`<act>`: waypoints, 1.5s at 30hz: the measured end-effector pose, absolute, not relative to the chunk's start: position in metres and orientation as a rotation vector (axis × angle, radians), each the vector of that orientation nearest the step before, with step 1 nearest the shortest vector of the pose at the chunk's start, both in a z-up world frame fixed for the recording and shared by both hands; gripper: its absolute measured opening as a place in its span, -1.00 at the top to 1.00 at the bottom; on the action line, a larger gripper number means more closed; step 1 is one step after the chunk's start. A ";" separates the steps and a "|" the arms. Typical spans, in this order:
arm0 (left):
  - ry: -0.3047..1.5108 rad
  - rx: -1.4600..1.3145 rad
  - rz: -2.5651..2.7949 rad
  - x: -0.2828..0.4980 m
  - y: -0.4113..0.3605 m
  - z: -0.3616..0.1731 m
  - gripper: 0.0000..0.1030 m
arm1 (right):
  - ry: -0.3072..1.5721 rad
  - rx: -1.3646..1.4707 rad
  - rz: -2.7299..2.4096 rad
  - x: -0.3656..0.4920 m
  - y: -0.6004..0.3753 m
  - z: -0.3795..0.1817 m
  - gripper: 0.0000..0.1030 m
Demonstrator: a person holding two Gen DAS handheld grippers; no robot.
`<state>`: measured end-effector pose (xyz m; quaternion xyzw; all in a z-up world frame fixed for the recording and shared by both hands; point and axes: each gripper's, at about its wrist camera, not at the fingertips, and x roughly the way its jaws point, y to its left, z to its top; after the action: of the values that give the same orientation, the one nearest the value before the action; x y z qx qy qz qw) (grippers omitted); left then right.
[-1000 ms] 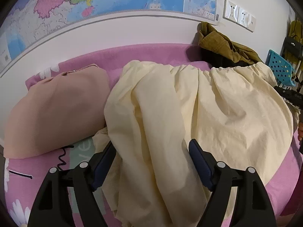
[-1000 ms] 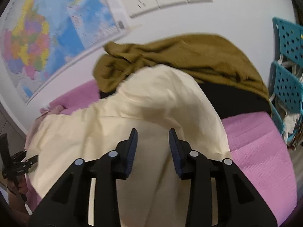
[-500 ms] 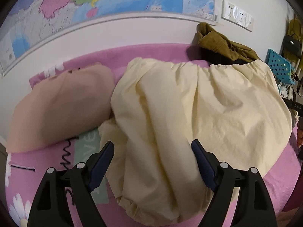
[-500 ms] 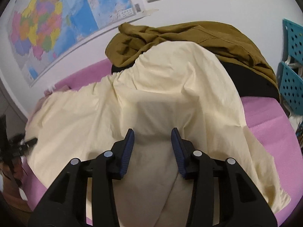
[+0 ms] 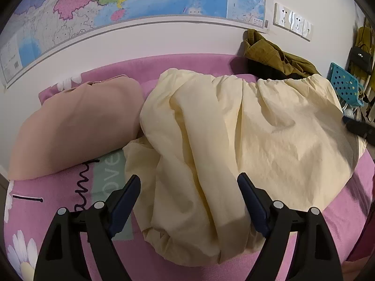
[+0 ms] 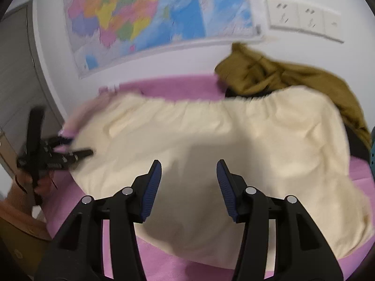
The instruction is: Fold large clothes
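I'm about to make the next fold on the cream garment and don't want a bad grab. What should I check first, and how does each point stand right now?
1. Left gripper open, holding nothing: ok.
2. Right gripper open, holding nothing: ok.
3. Cream garment lying flat: not ok, the near left part is bunched in deep folds.
4. Elastic edge visible along the far side: ok.
5. Garment apart from neighbours: not ok, it meets the pink pillow and overlaps the olive clothes.
6. Right view sharp enough to aim: not ok, blurred.

wall map [image 5: 131,2] | sockets [image 5: 293,24] | pink pillow [image 5: 70,126] | teal chair [image 5: 344,84]
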<state>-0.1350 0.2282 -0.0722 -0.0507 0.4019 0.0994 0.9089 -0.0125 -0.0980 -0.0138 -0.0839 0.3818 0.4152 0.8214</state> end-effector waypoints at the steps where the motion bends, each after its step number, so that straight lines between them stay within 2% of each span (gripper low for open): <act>1: 0.830 -0.107 0.205 -0.135 0.228 -0.073 -0.58 | 0.841 -0.208 0.871 -0.011 -0.092 -0.024 0.06; 5: 0.831 -0.118 0.205 -0.136 0.229 -0.074 -0.58 | 0.884 -0.209 0.852 -0.005 -0.086 -0.042 0.06; 14: 0.814 -0.145 0.190 -0.145 0.231 -0.072 -0.62 | 0.795 -0.221 0.936 -0.037 -0.075 -0.010 -0.12; 16: 0.810 -0.162 0.182 -0.147 0.233 -0.072 -0.62 | 0.781 -0.261 0.999 -0.050 -0.059 -0.007 -0.23; 20: 0.806 -0.196 0.173 -0.153 0.238 -0.072 -0.62 | 0.768 -0.373 1.084 -0.074 -0.030 -0.016 -0.31; 24: 0.798 -0.232 0.150 -0.162 0.242 -0.071 -0.63 | 0.769 -0.491 1.083 -0.084 -0.008 -0.037 -0.53; 34: 0.774 -0.304 0.107 -0.188 0.251 -0.069 -0.63 | 0.650 -0.576 1.184 -0.118 0.001 -0.017 -0.61; 36: 0.768 -0.308 0.099 -0.191 0.252 -0.068 -0.55 | 0.636 -0.593 1.197 -0.125 0.006 -0.018 -0.61; 38: 0.758 -0.315 0.059 -0.194 0.251 -0.066 -0.28 | 0.644 -0.593 1.206 -0.127 0.009 -0.020 -0.60; 39: 0.752 -0.309 0.049 -0.195 0.250 -0.065 -0.22 | 0.650 -0.590 1.206 -0.127 0.010 -0.022 -0.59; 41: 0.744 -0.276 0.027 -0.196 0.246 -0.062 0.10 | 0.658 -0.589 1.210 -0.127 0.009 -0.025 -0.56; 43: 0.738 -0.258 0.007 -0.197 0.243 -0.059 0.18 | 0.659 -0.605 1.194 -0.126 0.009 -0.028 -0.45; 45: 0.742 -0.246 -0.012 -0.196 0.244 -0.059 0.16 | 0.659 -0.613 1.182 -0.124 0.009 -0.031 -0.40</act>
<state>-0.1963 0.2441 -0.0590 -0.1199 0.3617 -0.0059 0.9245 -0.1245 0.0093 -0.0310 -0.2790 0.3000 0.5381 0.7366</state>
